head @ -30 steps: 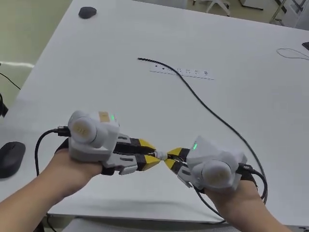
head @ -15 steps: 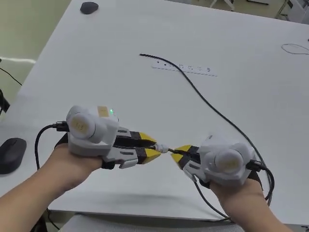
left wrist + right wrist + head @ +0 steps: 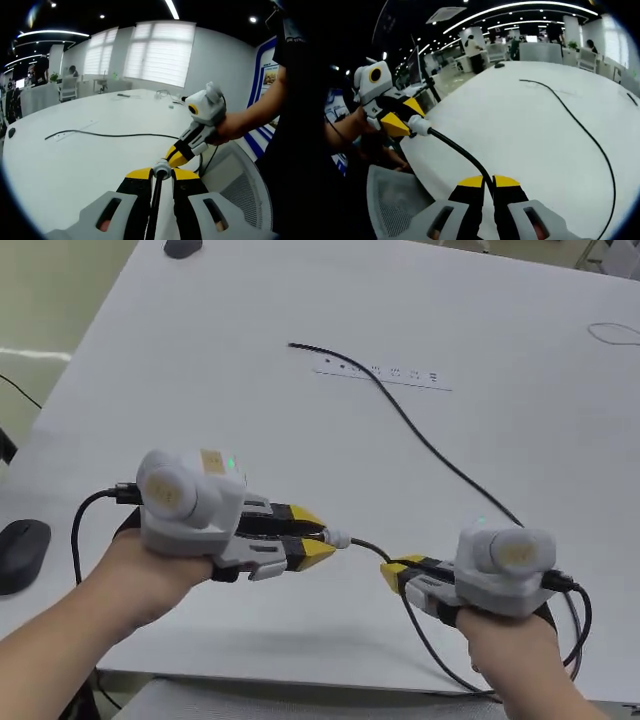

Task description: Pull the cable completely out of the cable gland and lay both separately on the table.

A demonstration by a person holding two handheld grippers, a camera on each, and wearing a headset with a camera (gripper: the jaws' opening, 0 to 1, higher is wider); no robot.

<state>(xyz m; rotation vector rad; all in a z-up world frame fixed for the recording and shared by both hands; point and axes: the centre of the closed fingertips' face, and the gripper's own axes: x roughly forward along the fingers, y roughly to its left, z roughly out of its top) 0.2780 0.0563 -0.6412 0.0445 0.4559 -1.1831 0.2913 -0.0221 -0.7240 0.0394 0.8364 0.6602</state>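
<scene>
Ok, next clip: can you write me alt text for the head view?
Two hand-held grippers face each other over a white table: the left gripper is shut on a small pale cable gland, the right gripper on the black cable coming out of it. More black cable snakes away across the table, and a dark mouse lies at the left edge.

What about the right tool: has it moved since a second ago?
Yes. Against the marked strip, the right tool moved rightward, away from the left tool, baring cable.
</scene>
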